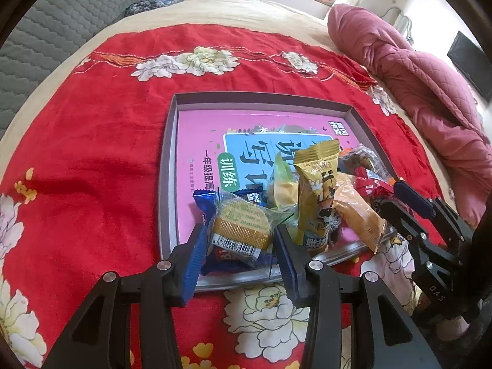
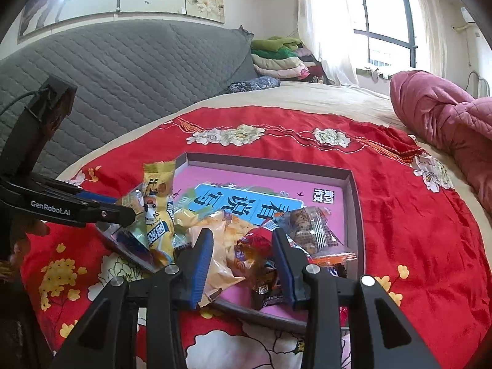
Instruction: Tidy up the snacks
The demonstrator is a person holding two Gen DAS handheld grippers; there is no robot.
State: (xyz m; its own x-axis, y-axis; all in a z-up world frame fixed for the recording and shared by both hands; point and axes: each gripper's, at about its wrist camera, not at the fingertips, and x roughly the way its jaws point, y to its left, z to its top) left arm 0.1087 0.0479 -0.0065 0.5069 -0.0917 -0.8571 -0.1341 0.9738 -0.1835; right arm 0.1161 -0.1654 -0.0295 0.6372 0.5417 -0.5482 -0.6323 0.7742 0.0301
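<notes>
Several wrapped snacks (image 1: pixel 310 203) lie heaped in the near corner of a shallow grey box (image 1: pixel 167 166), on a pink book (image 1: pixel 200 135). The box sits on a red flowered cloth (image 1: pixel 92 141). The left gripper (image 1: pixel 241 243) has its jaws on both sides of a clear-wrapped yellow cake (image 1: pixel 243 224), pads touching the wrapper. The right gripper (image 2: pixel 243 261) stands apart around a red packet (image 2: pixel 256 240), not pressing it.

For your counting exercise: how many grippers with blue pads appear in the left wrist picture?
2: the left gripper at bottom centre, around a clear-wrapped cake; the right gripper at the right edge, by the tray's snacks.
</notes>
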